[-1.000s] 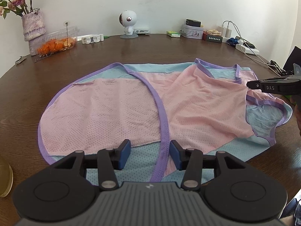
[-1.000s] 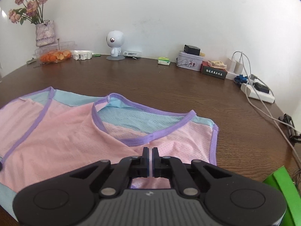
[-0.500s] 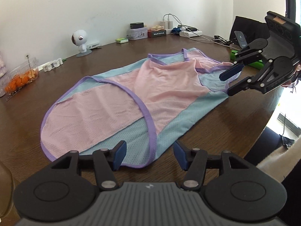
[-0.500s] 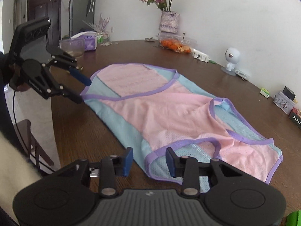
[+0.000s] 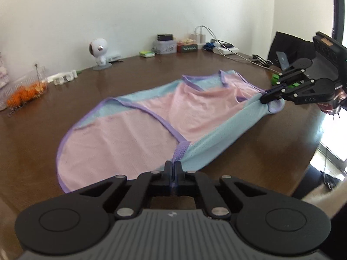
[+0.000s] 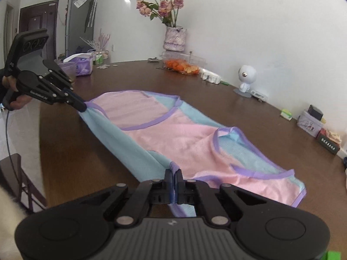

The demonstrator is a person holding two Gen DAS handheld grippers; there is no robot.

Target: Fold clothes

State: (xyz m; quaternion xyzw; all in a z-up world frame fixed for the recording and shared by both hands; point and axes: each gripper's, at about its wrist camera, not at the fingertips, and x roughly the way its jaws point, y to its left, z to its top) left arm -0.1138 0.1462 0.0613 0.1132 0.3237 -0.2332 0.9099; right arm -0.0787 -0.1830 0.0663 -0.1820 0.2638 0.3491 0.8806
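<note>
A pink and light-blue mesh garment (image 5: pixel 164 119) with purple trim lies on the brown table (image 5: pixel 141 73); it also shows in the right wrist view (image 6: pixel 173 134). My left gripper (image 5: pixel 172 165) is shut on the garment's purple-trimmed near edge. It appears in the right wrist view (image 6: pixel 83 107) at the far left, pinching the same long blue edge. My right gripper (image 6: pixel 173 173) is shut on the other end of that edge and shows in the left wrist view (image 5: pixel 263 99) at the right. The blue edge is lifted and stretched between them.
A white robot figurine (image 5: pixel 99 52), a box of orange fruit (image 5: pixel 23 88), tins and a power strip with cables (image 5: pixel 225 49) line the far table edge. A flower vase (image 6: pixel 174 36) stands at the back. A chair (image 6: pixel 13 173) stands beside the table.
Both grippers were open half a second ago; both have closed on the garment's near blue edge and raised it slightly.
</note>
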